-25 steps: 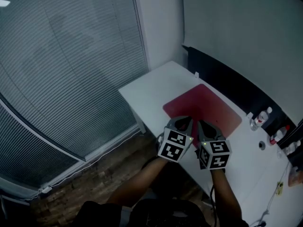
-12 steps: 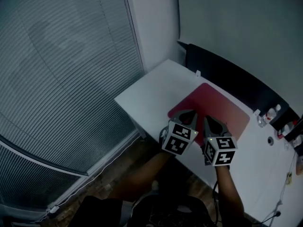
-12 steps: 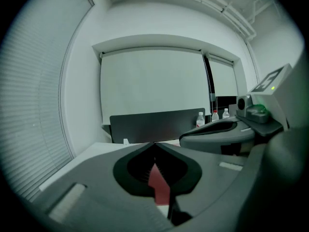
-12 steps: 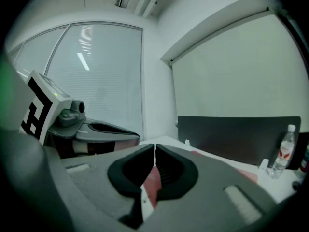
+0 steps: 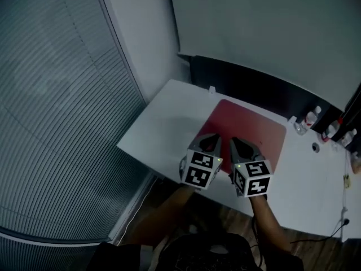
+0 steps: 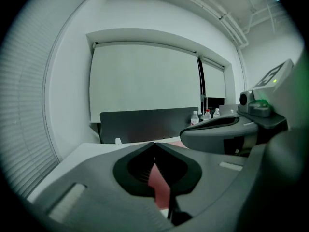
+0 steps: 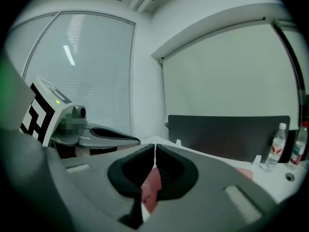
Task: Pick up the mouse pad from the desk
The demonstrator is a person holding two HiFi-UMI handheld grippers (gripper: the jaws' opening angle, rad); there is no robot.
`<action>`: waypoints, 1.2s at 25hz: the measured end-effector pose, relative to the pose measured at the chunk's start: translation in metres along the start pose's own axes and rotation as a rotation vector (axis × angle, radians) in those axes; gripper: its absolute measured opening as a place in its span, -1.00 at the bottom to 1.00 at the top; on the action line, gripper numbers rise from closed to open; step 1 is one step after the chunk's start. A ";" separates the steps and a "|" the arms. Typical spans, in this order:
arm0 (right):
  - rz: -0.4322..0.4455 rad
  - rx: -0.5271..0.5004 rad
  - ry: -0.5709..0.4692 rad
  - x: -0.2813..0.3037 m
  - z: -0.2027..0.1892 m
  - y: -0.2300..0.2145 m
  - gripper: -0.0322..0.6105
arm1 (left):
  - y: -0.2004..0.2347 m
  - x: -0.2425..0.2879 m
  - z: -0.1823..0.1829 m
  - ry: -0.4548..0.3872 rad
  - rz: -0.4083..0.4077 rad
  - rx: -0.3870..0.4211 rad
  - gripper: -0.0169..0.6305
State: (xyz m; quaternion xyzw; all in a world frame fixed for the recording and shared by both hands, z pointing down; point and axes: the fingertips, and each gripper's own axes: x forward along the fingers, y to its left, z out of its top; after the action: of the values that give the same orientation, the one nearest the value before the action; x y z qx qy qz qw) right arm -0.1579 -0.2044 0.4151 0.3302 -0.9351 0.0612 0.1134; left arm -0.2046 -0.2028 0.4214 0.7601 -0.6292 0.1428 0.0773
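Observation:
The red mouse pad (image 5: 254, 130) lies flat on the white desk (image 5: 163, 130), near its back edge. My two grippers hover side by side over the pad's near left corner. The left gripper (image 5: 213, 138) is shut with nothing between its jaws, and so is the right gripper (image 5: 234, 142). In the left gripper view the jaws (image 6: 154, 144) meet at the tip, and a strip of the red mouse pad (image 6: 157, 179) shows through the gap behind them. The right gripper view shows the same: shut jaws (image 7: 155, 148) with the red mouse pad (image 7: 151, 186) below.
A dark partition panel (image 5: 254, 82) stands along the desk's back edge. Several small bottles (image 5: 311, 118) stand at the back right. A white clip (image 5: 212, 89) sits by the panel. Window blinds (image 5: 56, 95) fill the left. A cable (image 5: 337, 226) trails off the right front.
Both grippers have moved together across the desk's front, still shut and side by side. The head view has swung, so the desk now lies more squarely ahead. The pad has not moved.

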 end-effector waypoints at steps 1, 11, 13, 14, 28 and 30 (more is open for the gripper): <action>-0.021 0.006 0.000 0.002 0.001 -0.003 -0.89 | 0.001 0.004 0.001 0.001 -0.019 0.004 -0.93; -0.171 0.071 0.013 0.002 -0.019 -0.028 -0.89 | -0.011 0.035 -0.011 0.014 -0.164 0.020 -0.93; -0.185 0.080 0.023 0.003 -0.027 -0.036 -0.89 | -0.016 0.046 -0.016 0.013 -0.183 0.018 -0.93; -0.193 0.082 0.027 0.004 -0.031 -0.041 -0.89 | -0.019 0.051 -0.019 0.013 -0.192 0.016 -0.93; -0.199 0.152 0.030 0.007 -0.047 -0.138 -0.89 | -0.064 0.134 -0.018 0.089 -0.212 0.038 -0.93; -0.196 0.155 0.035 0.008 -0.051 -0.149 -0.89 | -0.068 0.143 -0.019 0.099 -0.210 0.044 -0.93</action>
State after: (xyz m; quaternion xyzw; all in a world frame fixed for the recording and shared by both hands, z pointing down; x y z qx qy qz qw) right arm -0.0612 -0.3156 0.4724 0.4265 -0.8888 0.1276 0.1094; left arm -0.1166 -0.3180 0.4885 0.8153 -0.5383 0.1853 0.1061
